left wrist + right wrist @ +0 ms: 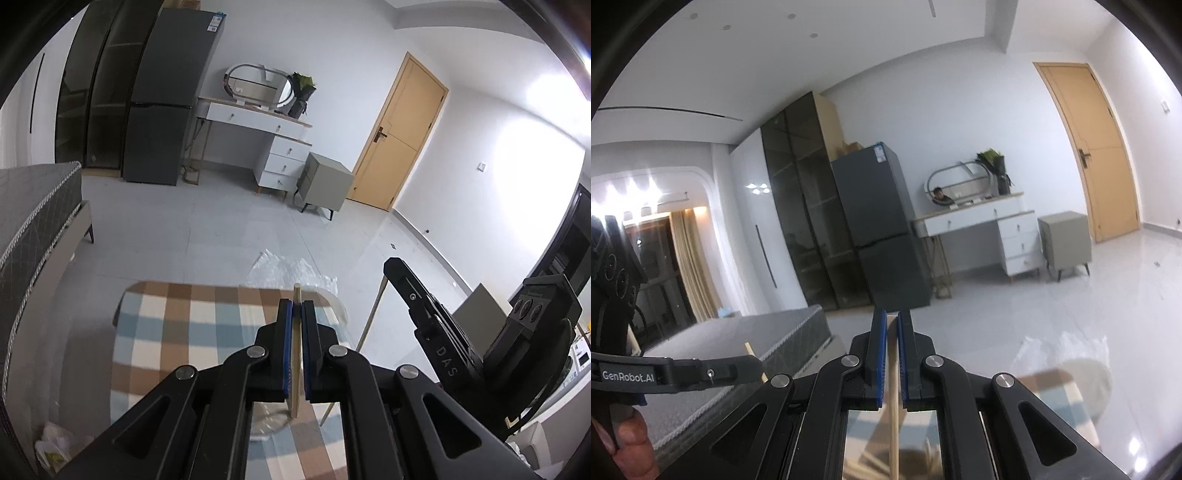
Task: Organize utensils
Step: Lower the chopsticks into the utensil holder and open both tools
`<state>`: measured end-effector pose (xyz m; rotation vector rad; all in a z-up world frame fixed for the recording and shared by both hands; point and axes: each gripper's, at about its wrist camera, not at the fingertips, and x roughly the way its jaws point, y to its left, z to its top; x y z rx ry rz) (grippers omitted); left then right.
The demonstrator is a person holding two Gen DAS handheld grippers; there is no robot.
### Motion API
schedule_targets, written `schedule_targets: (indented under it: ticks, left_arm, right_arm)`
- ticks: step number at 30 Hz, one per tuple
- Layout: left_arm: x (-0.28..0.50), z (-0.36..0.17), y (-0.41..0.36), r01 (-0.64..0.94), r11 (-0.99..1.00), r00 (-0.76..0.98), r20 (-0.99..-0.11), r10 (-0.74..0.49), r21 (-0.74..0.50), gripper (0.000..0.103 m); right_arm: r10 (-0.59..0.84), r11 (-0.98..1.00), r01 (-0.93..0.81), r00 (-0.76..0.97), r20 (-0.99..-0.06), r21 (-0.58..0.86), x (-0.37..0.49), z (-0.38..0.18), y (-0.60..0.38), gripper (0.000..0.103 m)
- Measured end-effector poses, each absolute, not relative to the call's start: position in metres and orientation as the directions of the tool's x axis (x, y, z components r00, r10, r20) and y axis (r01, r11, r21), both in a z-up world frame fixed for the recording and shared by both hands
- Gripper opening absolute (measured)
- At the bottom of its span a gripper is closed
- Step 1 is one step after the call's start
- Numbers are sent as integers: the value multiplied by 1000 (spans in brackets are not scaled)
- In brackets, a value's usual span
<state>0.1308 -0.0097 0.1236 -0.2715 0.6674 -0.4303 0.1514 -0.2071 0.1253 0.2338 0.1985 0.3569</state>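
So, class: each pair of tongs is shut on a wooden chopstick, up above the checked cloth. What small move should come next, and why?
Probably bring the two together: the left tongs grip one chopstick, the right tongs another chopstick, apart and raised above the checked cloth, so pairing them side by side seems sensible.

My fingers (285, 347) are black with blue pads; silver rivets pin the linkage behind them. My other gripper (424, 314) reads "DAS".
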Motion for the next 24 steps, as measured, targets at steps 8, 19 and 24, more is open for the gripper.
schedule_targets:
  ticks: [8, 19, 24]
  left_arm:
    - [167, 99, -2, 262, 882, 699, -553, -453, -391, 0]
    - [189, 69, -1, 244, 892, 700, -568, -433, -380, 0]
    - [188, 61, -3, 251, 891, 686, -580, -440, -379, 0]
  right_arm:
    - [368, 909, -317, 915, -163, 272, 189, 100, -195, 5]
    - [322, 918, -262, 930, -174, 297, 204, 56, -190, 5]
    - [315, 927, -255, 927, -202, 276, 202, 47, -188, 5]
